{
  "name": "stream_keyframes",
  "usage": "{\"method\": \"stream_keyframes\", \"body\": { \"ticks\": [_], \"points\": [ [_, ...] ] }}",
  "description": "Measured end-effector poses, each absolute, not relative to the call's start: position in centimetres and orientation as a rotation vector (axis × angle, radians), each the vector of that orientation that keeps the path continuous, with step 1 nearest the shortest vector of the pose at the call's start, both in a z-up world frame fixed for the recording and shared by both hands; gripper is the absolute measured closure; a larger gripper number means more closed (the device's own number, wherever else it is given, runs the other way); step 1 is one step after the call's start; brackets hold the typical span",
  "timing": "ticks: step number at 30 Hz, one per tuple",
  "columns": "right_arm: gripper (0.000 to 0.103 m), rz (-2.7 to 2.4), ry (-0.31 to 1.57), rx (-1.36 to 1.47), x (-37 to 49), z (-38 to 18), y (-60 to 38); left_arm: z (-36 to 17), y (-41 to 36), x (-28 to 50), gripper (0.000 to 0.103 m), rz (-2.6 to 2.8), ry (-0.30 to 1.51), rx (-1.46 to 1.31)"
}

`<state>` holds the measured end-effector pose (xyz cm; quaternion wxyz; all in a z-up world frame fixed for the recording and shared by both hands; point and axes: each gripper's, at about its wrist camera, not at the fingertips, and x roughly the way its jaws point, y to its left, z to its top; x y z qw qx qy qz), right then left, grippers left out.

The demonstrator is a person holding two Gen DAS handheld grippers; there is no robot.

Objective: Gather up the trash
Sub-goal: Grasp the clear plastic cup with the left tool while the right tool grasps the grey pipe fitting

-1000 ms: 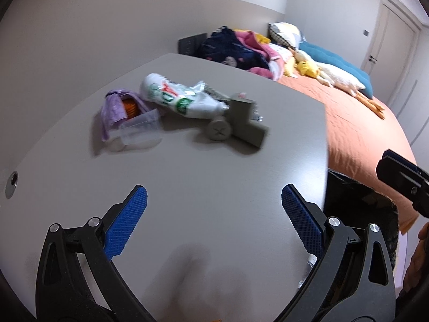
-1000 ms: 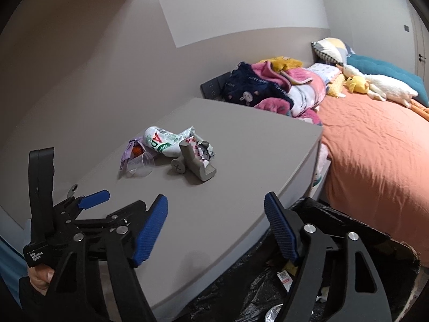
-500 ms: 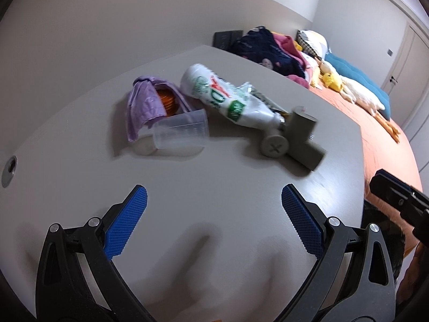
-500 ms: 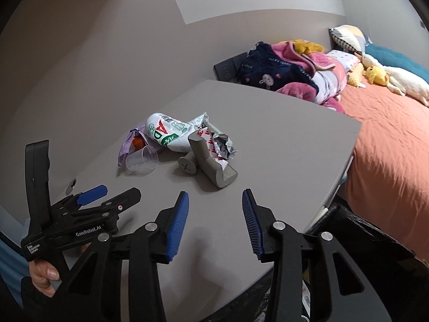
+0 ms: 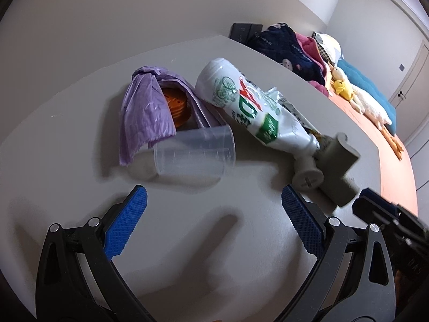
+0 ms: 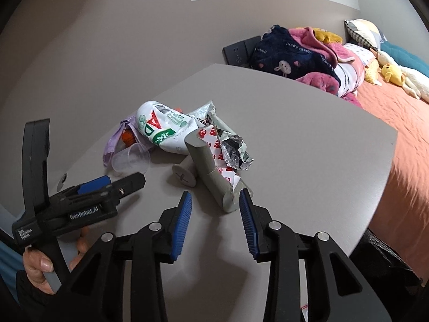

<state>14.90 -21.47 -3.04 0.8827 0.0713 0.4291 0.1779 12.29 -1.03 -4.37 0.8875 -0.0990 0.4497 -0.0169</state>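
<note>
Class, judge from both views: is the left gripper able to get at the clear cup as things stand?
Probably yes. The left gripper is open, bare table lies between it and the cup, and the cup's near side is clear. The purple bag drapes only its far end.

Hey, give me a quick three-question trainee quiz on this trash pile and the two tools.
1. True or false: the clear cup stands upright.
2. What lies nearest ahead of the right tool: A the purple bag, B the grey cardboard tube, C the white bottle?
3. Fill in: the left tool is ____ and holds nothing.

Key: 1 false, it lies on its side. 2 B; the jaws are closing, not yet gripping. 3 open.
</note>
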Motion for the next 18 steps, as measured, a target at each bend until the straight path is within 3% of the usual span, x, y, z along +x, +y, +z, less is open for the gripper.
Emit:
{"method": "stream_keyframes", "body": {
  "ticks": [10, 13, 16, 18],
  "points": [
    [0.064, 0.364, 0.903, 0.123, 16.8, -4.4, -20.8, -5.0, -0.5, 14.4, 0.006, -0.013, 0.941, -0.216],
    [0.078, 0.37, 0.905, 0.111, 17.0, -4.5, -20.5, -5.0, -0.6, 14.9, 0.011, 0.002, 0.935, -0.197],
    [0.085, 0.398, 0.903, 0.125, 16.8, -4.4, -20.5, -4.9, -0.6, 15.1, 0.026, 0.005, 0.927, -0.179],
    [0.086, 0.402, 0.895, 0.122, 16.5, -4.2, -20.4, -4.8, -0.5, 15.1, 0.045, 0.003, 0.926, -0.175]
  ]
}}
